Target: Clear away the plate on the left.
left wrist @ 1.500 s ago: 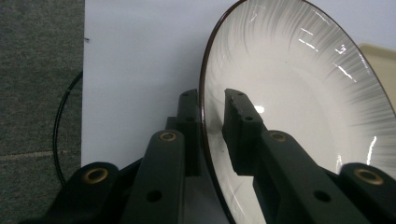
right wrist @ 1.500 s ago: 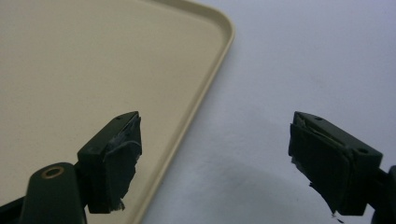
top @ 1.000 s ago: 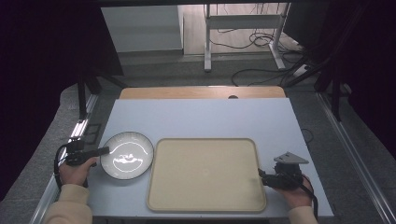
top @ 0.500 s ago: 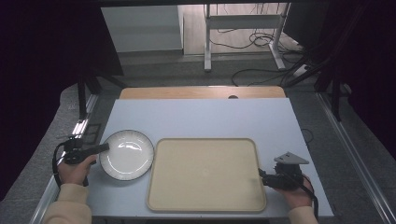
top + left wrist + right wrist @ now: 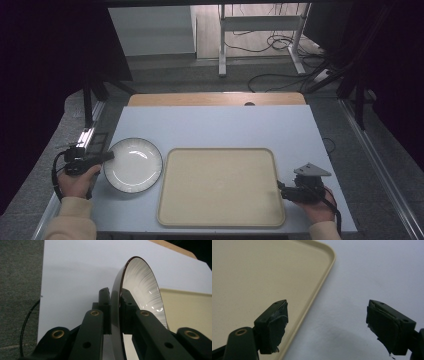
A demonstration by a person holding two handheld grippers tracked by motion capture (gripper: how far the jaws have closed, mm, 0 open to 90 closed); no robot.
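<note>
Left claw clamped on plate rim; right claw apart — straddling tray edge.

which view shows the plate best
The high view: the whole plate lies left of the tray. The left gripper view shows its rim edge-on, clamped in the left gripper. The right gripper view looks at the tray's edge.

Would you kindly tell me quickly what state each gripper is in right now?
Left gripper: shut on the round white ceramic plate, clamping its rim.
Right gripper: open, holding nothing.
</note>
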